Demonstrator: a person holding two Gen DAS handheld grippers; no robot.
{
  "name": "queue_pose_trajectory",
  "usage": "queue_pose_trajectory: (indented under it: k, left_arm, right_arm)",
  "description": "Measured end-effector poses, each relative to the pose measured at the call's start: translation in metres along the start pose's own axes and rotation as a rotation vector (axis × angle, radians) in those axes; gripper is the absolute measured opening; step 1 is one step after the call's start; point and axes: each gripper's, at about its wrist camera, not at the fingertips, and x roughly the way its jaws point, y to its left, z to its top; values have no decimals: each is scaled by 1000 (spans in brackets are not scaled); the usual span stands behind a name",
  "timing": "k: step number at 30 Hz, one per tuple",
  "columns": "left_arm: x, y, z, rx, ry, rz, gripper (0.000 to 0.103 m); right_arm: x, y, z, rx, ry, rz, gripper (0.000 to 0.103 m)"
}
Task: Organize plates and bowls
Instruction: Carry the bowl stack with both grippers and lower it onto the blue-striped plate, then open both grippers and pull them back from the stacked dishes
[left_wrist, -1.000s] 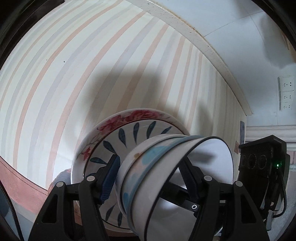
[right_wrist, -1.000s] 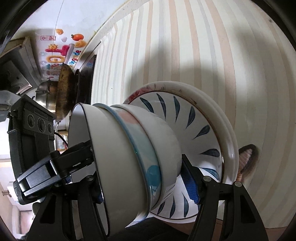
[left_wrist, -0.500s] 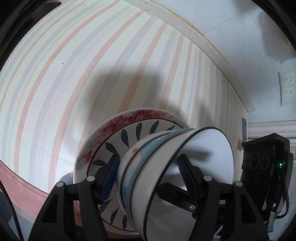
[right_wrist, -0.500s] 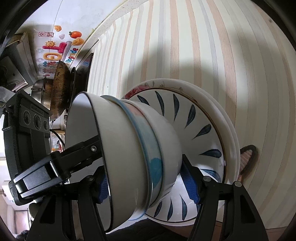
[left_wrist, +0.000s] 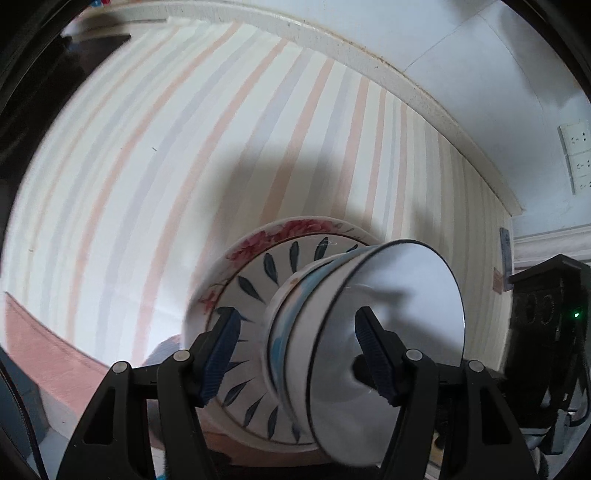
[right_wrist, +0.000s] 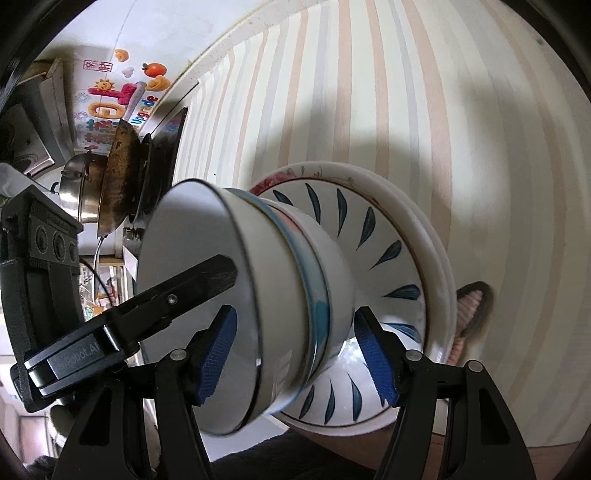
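A stack of dishes shows in both views: a red-flowered plate (left_wrist: 273, 236) at the bottom, a blue-leaf plate (left_wrist: 255, 291) (right_wrist: 373, 236) on it, then nested bowls, the top one a white bowl with a dark rim (left_wrist: 388, 332) (right_wrist: 192, 291). My left gripper (left_wrist: 295, 354) has one finger under the plates and one inside the top bowl, clamping the stack. My right gripper (right_wrist: 299, 354) spans the bowls the same way, one finger at the top bowl and one on the leaf plate. The left gripper's finger (right_wrist: 177, 295) reaches into the top bowl in the right wrist view.
A striped tablecloth (left_wrist: 184, 147) covers the table behind the stack. A wok and a steel pot (right_wrist: 110, 188) stand on a stove at the left of the right wrist view. A wall with sockets (left_wrist: 576, 155) lies beyond the table edge.
The stack, held by both grippers, has shifted against the tablecloth. In the left wrist view more of the table's far edge and wall shows than before.
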Motion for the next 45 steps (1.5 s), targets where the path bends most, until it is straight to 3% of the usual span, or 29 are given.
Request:
queue_pose_trajectory:
  k: [4,6,10,16,19,32,45]
  left_arm:
    - [-24,-5,-8,48,-42,51,64]
    - [-35,-5,-11,70,-62,85,64]
    - [-63,-7,-22,127,-148,135,83]
    - [-97,-2,-41,206,-249,151,88]
    - [-113,1,-51,254,-283,137,102]
    - [-218,-6,-123,390,-467,52,102]
    - [-300,19,-238,285,-672,162,102]
  right_arm:
    - [-23,8,-9,-31,-50,-55,71]
    - [-36,13,-16,-39,-75,-84,79]
    - [-61,27,-33,-83,-139,-190,90]
    - [-95,53,-71,-65,-287,-301,96]
    - [-108,73,-92,-41,-362,-346,97]
    - [-187,170,-218,-45,-657,-440,99]
    - [-232,238,-347,-169,-801,-473,101]
